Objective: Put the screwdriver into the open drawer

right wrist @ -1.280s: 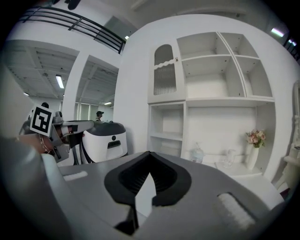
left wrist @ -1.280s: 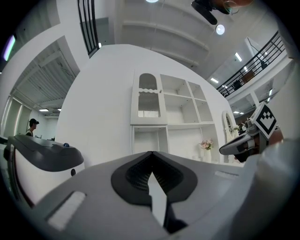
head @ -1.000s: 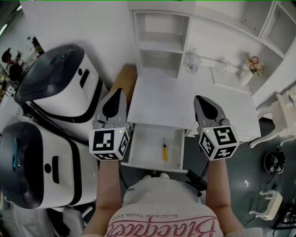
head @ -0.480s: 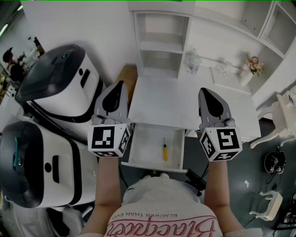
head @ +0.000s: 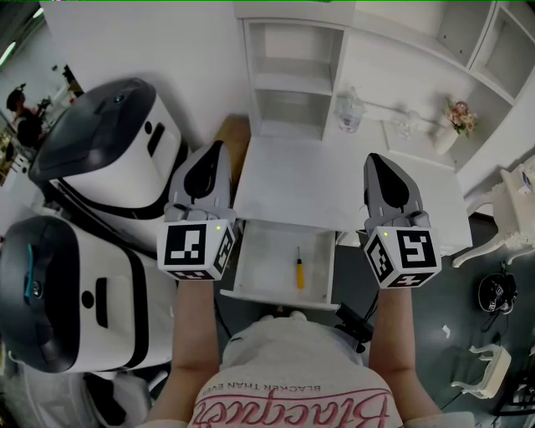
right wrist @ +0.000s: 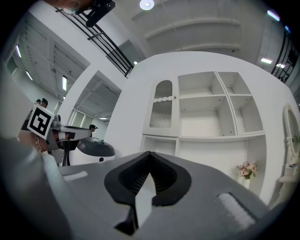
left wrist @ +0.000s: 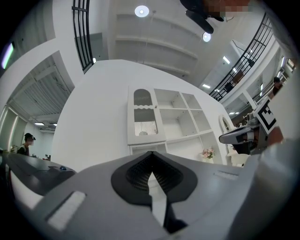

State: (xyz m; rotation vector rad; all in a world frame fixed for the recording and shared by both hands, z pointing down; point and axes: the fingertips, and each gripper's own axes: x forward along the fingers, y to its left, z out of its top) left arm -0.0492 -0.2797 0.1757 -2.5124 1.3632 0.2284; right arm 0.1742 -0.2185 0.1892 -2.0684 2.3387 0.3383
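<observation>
Fingers (right wrist: pixel 164 183) of my left gripper (head: pixel 215 146) and right gripper (head: pixel 374 159) are closed together, empty, and have lifted clear either side, while the screwdriver (head: pixel 298 269) lies inside the open drawer (head: pixel 263 263), so I judge placement complete.

White shelving (head: pixel 292 84) stands against a white wall (head: pixel 167 50), dark grey floor (head: pixel 456 292) at right, round ceiling lights (left wrist: pixel 141 11) overhead.
</observation>
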